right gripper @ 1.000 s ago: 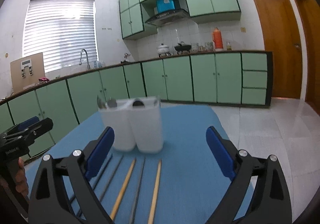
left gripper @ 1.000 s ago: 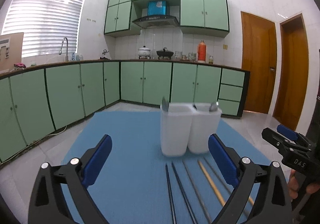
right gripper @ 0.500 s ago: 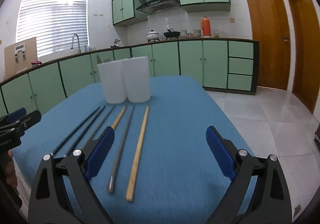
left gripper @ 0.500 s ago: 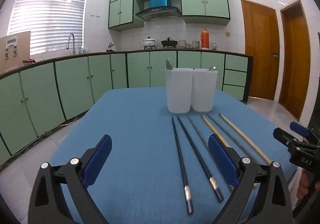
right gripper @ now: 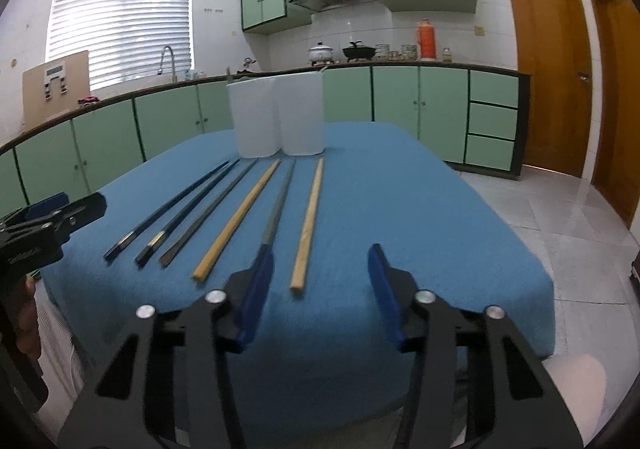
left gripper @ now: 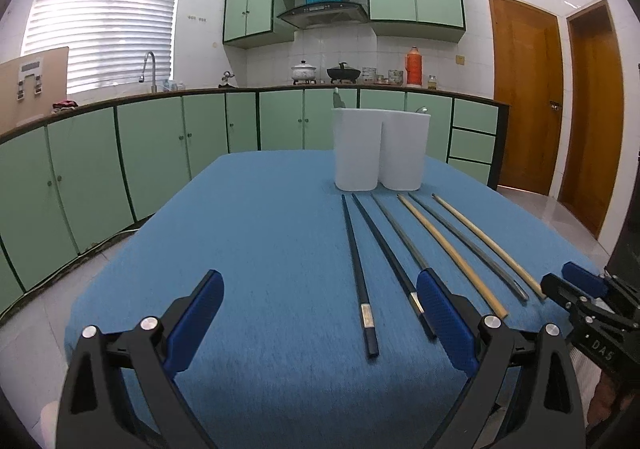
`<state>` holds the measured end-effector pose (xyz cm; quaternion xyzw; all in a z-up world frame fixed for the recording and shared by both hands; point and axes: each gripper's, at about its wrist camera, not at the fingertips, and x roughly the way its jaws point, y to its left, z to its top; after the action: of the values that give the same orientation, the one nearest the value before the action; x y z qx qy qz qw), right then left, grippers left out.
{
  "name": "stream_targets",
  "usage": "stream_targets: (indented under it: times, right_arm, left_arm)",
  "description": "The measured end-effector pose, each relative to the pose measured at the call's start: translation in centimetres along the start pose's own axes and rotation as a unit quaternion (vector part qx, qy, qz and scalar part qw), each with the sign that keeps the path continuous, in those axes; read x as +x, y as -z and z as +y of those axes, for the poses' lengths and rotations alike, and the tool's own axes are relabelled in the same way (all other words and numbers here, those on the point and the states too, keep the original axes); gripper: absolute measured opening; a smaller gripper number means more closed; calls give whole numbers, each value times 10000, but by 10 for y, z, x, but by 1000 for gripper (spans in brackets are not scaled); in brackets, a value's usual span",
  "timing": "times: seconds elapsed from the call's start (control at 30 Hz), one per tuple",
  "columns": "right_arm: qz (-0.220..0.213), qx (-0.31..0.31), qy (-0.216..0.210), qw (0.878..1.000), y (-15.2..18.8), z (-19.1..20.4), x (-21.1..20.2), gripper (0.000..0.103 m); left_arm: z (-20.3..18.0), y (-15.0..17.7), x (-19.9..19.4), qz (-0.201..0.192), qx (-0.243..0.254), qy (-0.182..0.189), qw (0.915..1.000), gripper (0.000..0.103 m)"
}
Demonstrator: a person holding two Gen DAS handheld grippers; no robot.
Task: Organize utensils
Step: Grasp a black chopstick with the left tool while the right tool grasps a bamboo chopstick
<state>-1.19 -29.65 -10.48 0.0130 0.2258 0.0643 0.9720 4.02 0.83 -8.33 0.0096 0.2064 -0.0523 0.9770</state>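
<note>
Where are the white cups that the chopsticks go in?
The two white cups stand side by side at the far end of the blue table, just beyond the tips of the chopsticks.

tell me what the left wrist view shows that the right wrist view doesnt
Only the left wrist view: the open left gripper from behind and a second brown wooden door in full.

Only the right wrist view: the open right gripper from behind and a wide stretch of grey tiled floor.

Both: the blue tablecloth, two white plastic holders and six chopsticks laid before them.
</note>
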Motion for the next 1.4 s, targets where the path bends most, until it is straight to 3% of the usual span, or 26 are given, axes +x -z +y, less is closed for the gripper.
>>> stream_targets:
  times: [0.33, 0.57, 0.63, 0.9, 1.23, 1.4]
  right_arm:
    - [9, -146, 75, 9999, 8, 6, 4, 18]
    - [-6, -171, 121, 9998, 7, 8, 5, 15]
    - [-1, -154, 111, 9998, 8, 7, 5, 15]
    - [7, -121, 86, 9999, 8, 5, 6, 16]
    - [-3, -91, 79, 9999, 8, 6, 7, 16]
    - [-2, -88, 84, 9999, 9, 6, 8, 16]
  left_arm:
    - [-2, 9, -2, 50, -6, -13, 10000, 95]
    - [-5, 16, 2, 168, 64, -14, 9998, 94]
    - [-8, 18, 3, 203, 147, -28, 9997, 82]
    - [-16, 28, 12, 520, 310, 140, 9981, 55]
    - [-25, 32, 5, 505, 347, 318, 9976, 19]
    - [-25, 32, 5, 537, 296, 386, 9974, 8]
